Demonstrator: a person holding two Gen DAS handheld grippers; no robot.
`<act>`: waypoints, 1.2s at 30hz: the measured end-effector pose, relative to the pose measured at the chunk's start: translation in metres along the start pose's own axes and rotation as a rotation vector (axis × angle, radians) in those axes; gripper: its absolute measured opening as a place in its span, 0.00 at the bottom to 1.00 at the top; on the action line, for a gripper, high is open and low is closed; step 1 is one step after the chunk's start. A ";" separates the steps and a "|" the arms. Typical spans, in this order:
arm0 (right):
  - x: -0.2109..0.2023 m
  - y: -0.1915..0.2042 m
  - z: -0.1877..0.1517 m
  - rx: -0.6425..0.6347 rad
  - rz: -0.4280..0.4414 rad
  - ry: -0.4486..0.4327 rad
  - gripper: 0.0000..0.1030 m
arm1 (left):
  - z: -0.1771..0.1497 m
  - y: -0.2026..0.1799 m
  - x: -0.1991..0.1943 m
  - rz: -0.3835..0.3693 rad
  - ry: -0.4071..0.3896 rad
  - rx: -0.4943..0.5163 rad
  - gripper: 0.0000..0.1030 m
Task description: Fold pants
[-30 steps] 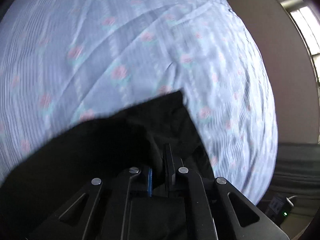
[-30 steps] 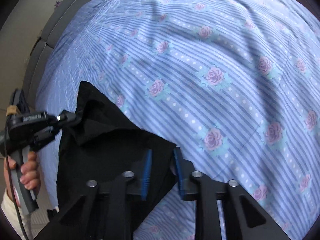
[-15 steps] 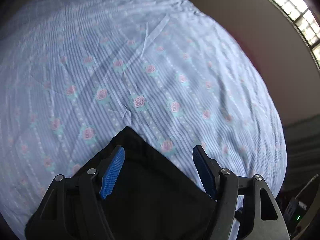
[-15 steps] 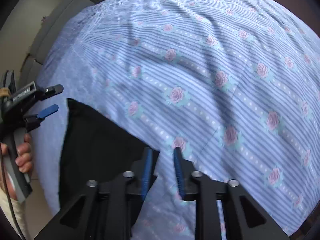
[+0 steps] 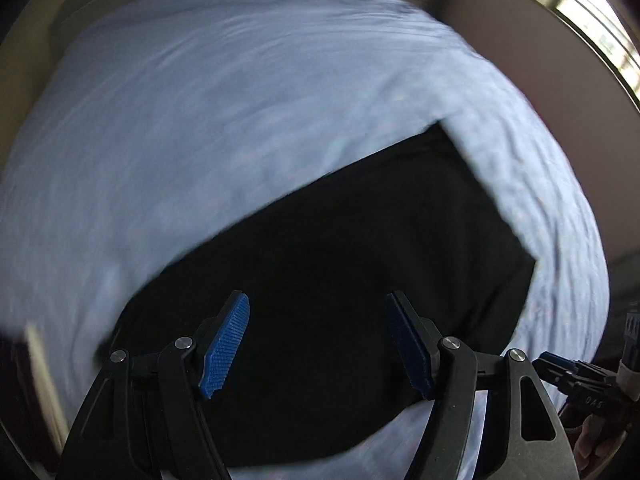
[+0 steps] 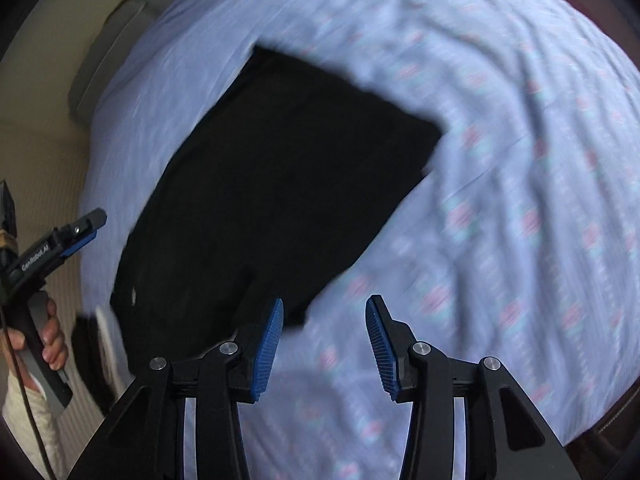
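The black pants (image 5: 340, 272) lie folded flat on the blue flowered bedsheet (image 5: 200, 100), a dark four-cornered slab (image 6: 272, 184) in both wrist views. My left gripper (image 5: 318, 332) hangs open above the pants' near part, nothing between its blue pads. My right gripper (image 6: 325, 336) is over the sheet just off the pants' near corner; its jaws are opening and hold nothing. In the right wrist view the left gripper (image 6: 86, 224) shows at the left edge, held by a hand (image 6: 52, 340). Both views are motion-blurred.
The bedsheet (image 6: 520, 160) spreads wide to the right and far side of the pants. A beige wall and a window (image 5: 592, 12) stand beyond the bed. A grey bed edge (image 6: 112, 52) runs along the far left, with floor beside it.
Both grippers let go of the pants and opened, then rose and drew back. The pants now lie flat on the sheet, seen whole from higher up.
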State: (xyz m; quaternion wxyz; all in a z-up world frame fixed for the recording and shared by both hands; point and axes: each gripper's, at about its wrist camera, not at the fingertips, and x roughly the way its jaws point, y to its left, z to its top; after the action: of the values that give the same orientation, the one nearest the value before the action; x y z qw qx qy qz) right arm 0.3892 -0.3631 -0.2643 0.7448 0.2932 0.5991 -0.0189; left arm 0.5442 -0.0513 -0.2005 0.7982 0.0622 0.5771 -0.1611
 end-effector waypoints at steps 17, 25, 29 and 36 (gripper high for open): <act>0.032 0.164 -0.093 -0.360 -0.036 0.179 0.43 | -0.191 0.186 0.024 -0.165 0.077 -0.687 0.79; 0.040 0.194 -0.110 -0.367 -0.055 0.182 0.43 | -0.152 0.206 0.039 -0.161 -0.005 -0.606 0.83; 0.046 0.210 -0.112 -0.373 -0.064 0.174 0.43 | -0.127 0.217 0.046 -0.144 -0.042 -0.573 0.73; 0.057 0.223 -0.110 -0.334 -0.057 0.185 0.43 | -0.099 0.231 0.052 -0.142 -0.068 -0.480 0.53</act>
State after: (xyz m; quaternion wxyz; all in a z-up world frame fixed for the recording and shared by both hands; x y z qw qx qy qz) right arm 0.3930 -0.1094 -0.2355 0.7240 0.1491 0.6678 0.0867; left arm 0.5453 0.1843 -0.3020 0.7956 -0.1751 0.5747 -0.0772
